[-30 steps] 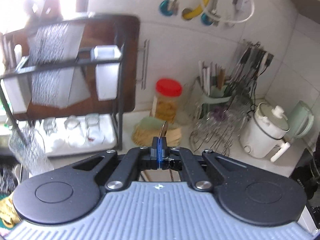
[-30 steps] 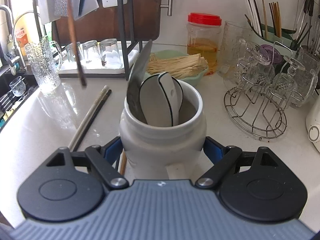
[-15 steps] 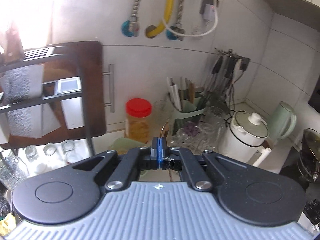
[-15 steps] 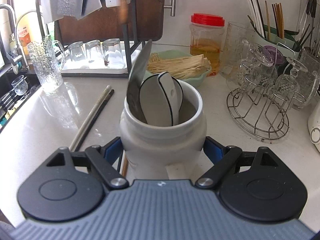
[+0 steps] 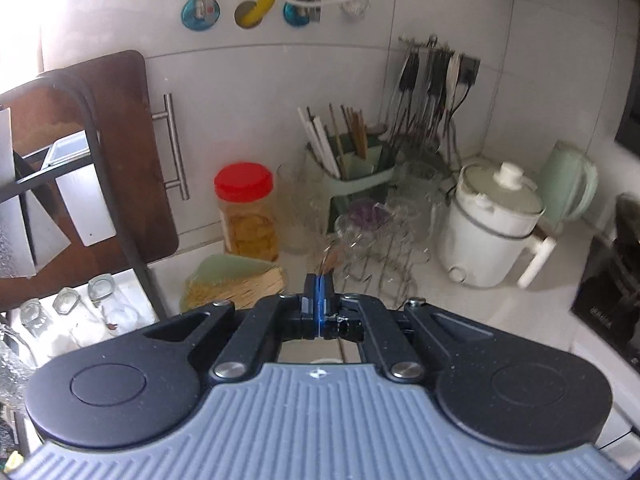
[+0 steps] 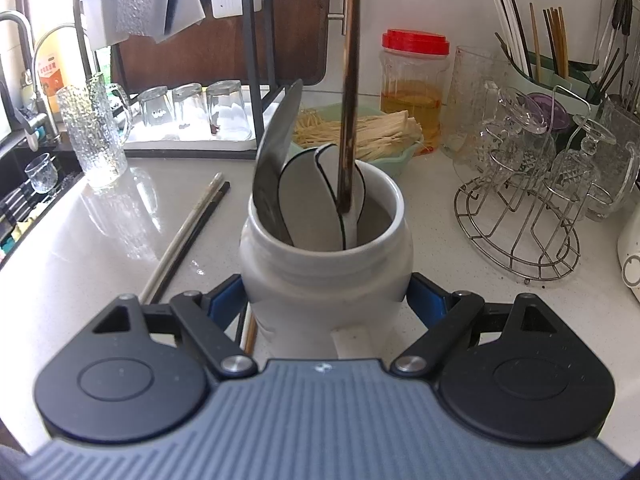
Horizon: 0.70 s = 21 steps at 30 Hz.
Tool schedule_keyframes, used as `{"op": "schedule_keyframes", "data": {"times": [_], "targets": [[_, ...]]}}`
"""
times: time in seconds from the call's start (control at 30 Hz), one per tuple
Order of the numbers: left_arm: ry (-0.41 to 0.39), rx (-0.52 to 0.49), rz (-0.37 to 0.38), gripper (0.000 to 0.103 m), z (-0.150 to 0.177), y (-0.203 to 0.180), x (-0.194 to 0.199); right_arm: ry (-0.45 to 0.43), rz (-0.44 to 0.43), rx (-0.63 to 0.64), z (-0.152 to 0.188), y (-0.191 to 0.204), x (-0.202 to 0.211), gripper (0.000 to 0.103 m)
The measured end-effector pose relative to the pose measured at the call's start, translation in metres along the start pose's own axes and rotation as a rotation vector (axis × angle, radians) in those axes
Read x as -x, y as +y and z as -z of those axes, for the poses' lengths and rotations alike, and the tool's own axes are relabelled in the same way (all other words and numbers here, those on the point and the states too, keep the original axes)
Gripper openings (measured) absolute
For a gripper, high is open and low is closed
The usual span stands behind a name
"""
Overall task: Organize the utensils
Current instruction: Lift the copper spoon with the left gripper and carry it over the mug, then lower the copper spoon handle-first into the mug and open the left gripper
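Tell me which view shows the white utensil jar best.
The right wrist view: the white jar sits centred between the right gripper's pads, its mouth open to view with spoons and a brown stick inside. The left wrist view does not show it at all.

Spoons in jar

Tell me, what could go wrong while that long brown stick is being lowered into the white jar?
The brown chopstick already has its tip inside the white jar, which is crowded with a metal spoon and white ceramic spoons. It could jam against them instead of sliding down.

The left gripper pinches only the chopstick's top end, so a knock might twist it loose.

A hard push could tip the jar, though the right gripper clamps it.
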<state>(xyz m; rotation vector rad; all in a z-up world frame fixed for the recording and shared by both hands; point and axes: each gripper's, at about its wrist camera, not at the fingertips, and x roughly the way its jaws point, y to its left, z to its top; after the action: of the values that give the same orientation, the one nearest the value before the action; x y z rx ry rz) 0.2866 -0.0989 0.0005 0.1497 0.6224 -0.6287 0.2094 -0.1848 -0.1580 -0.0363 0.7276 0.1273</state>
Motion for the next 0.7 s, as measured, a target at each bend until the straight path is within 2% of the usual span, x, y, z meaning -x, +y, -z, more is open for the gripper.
{"op": "schedule_keyframes", "data": {"times": [0.17,0.3,0.4,0.7], "targets": [[0.078,-0.006,0.006,0.000,0.008,-0.001,-0.009,-0.008,-0.005,0.002,-0.003,0.001,-0.004,0.089],[0.143,0.058,0.020,0.000,0.008,0.004,-0.009,0.011,-0.014,0.013,-0.006,0.000,-0.005,0.089],[0.194,0.050,0.012,0.000,0.010,0.004,-0.017,0.015,-0.019,0.026,-0.006,0.000,-0.005,0.089],[0.355,0.037,0.083,0.000,0.019,-0.003,-0.037,0.007,-0.016,0.055,-0.006,0.003,-0.007,0.089]]}}
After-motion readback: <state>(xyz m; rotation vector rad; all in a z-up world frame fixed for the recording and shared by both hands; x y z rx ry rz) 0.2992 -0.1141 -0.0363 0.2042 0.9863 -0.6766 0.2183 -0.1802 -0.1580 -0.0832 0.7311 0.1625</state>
